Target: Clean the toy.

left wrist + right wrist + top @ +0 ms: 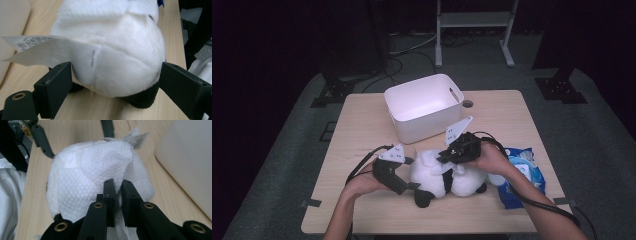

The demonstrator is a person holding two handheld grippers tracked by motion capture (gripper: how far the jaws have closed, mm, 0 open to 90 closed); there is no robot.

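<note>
Two tools share the work: left tool clamps the plush toy steady, while right tool pinches a white wipe against its top for cleaning.

One camera sits high up and looks forward and down on the whole bench. Two more ride on the hand tools, very close, facing the same soft toy from opposite sides.
</note>
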